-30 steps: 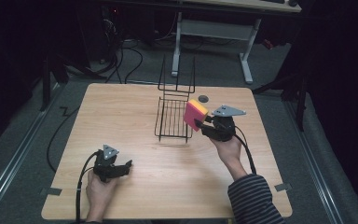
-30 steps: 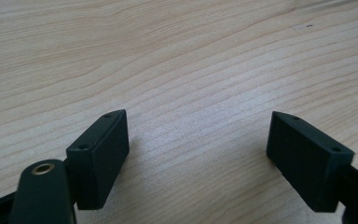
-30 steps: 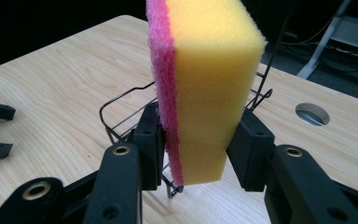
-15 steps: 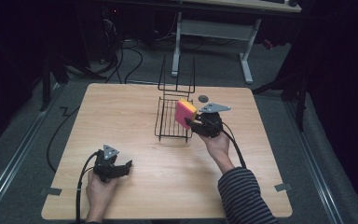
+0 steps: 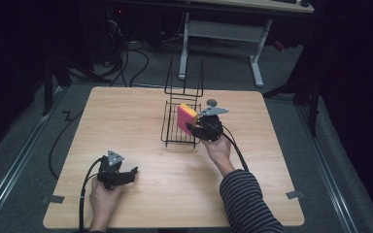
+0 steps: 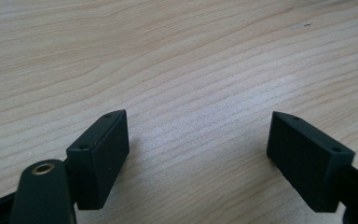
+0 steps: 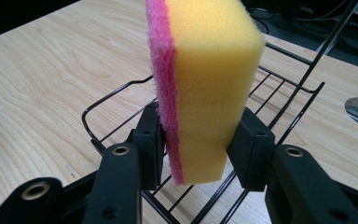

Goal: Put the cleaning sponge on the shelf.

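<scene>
So the yellow sponge with the pink scrub side (image 7: 205, 88) is squeezed upright in the right gripper (image 7: 200, 140), held over the black wire rack (image 5: 180, 124). Left gripper (image 6: 198, 154) just sits wide open on the wooden table (image 5: 126, 111), holding nothing.

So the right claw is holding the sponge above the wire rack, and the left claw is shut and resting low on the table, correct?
Not quite. The left claw is open, not shut: the left gripper view shows its jaws spread wide over bare table. The rest stands: the right claw holds the sponge above the wire rack.
</scene>
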`<act>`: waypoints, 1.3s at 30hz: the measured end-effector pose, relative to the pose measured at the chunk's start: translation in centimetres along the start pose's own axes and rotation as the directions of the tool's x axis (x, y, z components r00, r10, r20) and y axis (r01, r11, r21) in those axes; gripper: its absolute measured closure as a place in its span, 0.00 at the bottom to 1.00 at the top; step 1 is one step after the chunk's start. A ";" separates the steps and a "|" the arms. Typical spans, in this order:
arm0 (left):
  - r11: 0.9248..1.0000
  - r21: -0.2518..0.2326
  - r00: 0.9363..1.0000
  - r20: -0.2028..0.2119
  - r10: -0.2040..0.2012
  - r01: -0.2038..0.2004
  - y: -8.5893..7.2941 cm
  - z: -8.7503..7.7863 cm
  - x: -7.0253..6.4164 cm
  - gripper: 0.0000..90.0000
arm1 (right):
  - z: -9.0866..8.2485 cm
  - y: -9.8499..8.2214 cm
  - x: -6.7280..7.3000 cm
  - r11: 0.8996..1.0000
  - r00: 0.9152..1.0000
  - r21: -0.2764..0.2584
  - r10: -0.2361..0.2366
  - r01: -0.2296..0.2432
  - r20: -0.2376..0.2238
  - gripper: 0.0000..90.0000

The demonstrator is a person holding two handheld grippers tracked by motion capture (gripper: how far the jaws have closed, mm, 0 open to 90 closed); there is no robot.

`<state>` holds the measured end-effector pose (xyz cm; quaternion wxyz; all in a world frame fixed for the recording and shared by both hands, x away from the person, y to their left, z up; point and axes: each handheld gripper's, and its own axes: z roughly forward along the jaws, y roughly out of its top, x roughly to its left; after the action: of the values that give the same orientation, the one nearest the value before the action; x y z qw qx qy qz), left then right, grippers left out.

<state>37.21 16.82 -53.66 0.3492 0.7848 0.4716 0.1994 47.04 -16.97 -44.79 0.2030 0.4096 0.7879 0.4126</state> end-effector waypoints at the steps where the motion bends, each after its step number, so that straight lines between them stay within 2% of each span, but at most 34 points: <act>1: 1.000 0.000 1.000 0.000 0.000 0.000 0.0 0.0 0.0 0.24 | 0.1 0.0 0.0 1.000 1.000 0.003 -0.001 0.001 0.001 0.67; 20: 1.000 0.000 1.000 0.000 0.000 0.000 0.0 0.0 0.0 0.24 | 2.4 -0.4 0.0 0.999 1.000 0.051 0.003 -0.003 -0.003 0.66; 36: 1.000 0.000 1.000 0.000 0.000 0.000 0.0 0.0 0.0 0.24 | 2.6 -0.3 -0.3 0.998 1.000 0.060 0.022 -0.022 -0.011 0.64; 39: 1.000 0.000 1.000 0.000 0.000 0.000 0.0 0.0 0.0 0.24 | 2.5 -0.3 -0.4 0.998 1.000 0.063 0.022 -0.021 -0.012 0.60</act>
<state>37.21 16.82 -53.66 0.3492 0.7847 0.4718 0.1993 48.78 -16.14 -46.47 0.1805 0.4216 0.7973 0.3923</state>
